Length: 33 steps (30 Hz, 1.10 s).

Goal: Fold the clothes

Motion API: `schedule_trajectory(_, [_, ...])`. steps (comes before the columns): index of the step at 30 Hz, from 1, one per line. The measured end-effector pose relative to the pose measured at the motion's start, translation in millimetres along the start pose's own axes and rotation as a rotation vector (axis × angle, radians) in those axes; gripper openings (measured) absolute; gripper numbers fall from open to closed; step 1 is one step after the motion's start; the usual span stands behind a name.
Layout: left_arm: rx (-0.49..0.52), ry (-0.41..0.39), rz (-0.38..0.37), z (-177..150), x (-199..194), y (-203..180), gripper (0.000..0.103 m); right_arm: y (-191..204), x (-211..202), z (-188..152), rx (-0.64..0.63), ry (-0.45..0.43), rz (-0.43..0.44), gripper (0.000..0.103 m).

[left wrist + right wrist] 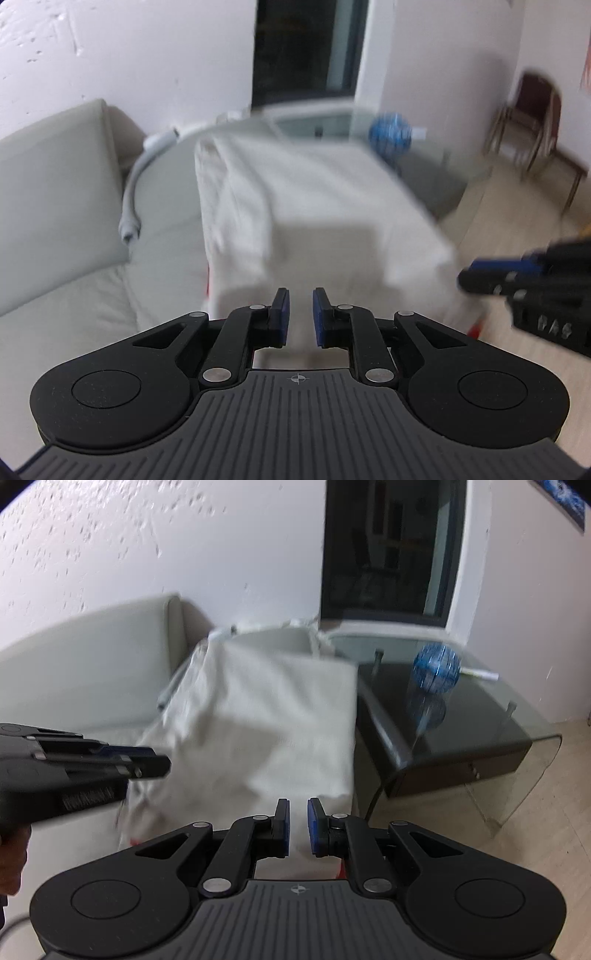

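A white garment [314,206] [266,716] lies folded and draped over a raised surface beside the sofa, its near edge hanging down toward me. My left gripper [300,295] hovers at that near edge, its blue-padded fingers a narrow gap apart with nothing pinched between them. My right gripper [298,805] stands the same way at the near right corner, jaws slightly apart and empty. Each gripper shows in the other's view: the right one [465,277] at the cloth's right side, the left one [162,764] at its left side. Motion blur softens the cloth.
A pale sofa [55,177] [85,664] stands at the left with a white cable [129,192] on it. A glass side table [480,720] at the right carries a blue ball [437,668] [389,134]. A chair [535,122] stands far right. Something red peeks out under the cloth.
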<state>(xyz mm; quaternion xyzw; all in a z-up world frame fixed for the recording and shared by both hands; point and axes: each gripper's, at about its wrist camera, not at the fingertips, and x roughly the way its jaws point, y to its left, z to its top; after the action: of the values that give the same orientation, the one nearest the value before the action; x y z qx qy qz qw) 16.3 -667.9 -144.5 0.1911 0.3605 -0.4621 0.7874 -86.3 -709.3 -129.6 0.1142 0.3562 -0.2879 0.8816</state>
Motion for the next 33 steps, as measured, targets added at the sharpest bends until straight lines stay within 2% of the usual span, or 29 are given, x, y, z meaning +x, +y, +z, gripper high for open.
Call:
schedule_trajectory(3, [-0.077, 0.086, 0.053, 2.3, 20.4, 2.3, 0.017, -5.1, 23.7, -5.2, 0.087, 0.116, -0.016, 0.01])
schedule_trajectory(4, [-0.099, 0.093, 0.057, 7.4, 14.6, 2.1, 0.017, -5.2, 20.4, -4.6, 0.106, 0.119, -0.015, 0.012])
schedule_trajectory(6, [-0.109, 0.092, 0.056, 16.5, -5.6, -0.7, 0.017, -4.5, 1.8, 0.0, 0.12, 0.089, 0.001, 0.015])
schedule_trajectory(9, [-0.075, 0.063, 0.064, 22.8, -43.1, -2.9, 0.027, 0.3, -35.4, 6.4, 0.086, 0.038, 0.025, 0.019])
schedule_trajectory(11, [-0.078, 0.061, 0.073, 21.1, -67.9, -2.0, 0.04, 2.9, -62.1, 9.5, 0.079, 0.029, 0.027, 0.028])
schedule_trajectory(13, [-0.096, 0.07, 0.077, 17.1, -92.8, -0.1, 0.044, 5.0, -86.6, 10.5, 0.086, 0.028, 0.036, 0.034])
schedule_trajectory(14, [-0.112, 0.079, 0.068, 15.2, -105.3, 1.2, 0.046, 5.7, -97.8, 9.3, 0.093, 0.03, 0.04, 0.041])
schedule_trajectory(18, [-0.13, 0.075, 0.06, 8.1, -153.4, 0.7, 0.051, 10.4, -143.4, 5.8, 0.126, 0.037, 0.049, 0.045])
schedule_trajectory(26, [-0.117, 0.078, 0.068, -17.4, -240.0, -12.2, 0.059, 28.0, -219.1, 0.3, 0.156, 0.021, 0.077, 0.062])
schedule_trajectory(33, [-0.168, 0.057, 0.053, -21.6, -287.8, -7.6, 0.066, 49.8, -264.4, 10.3, 0.099, 0.016, 0.067, 0.066])
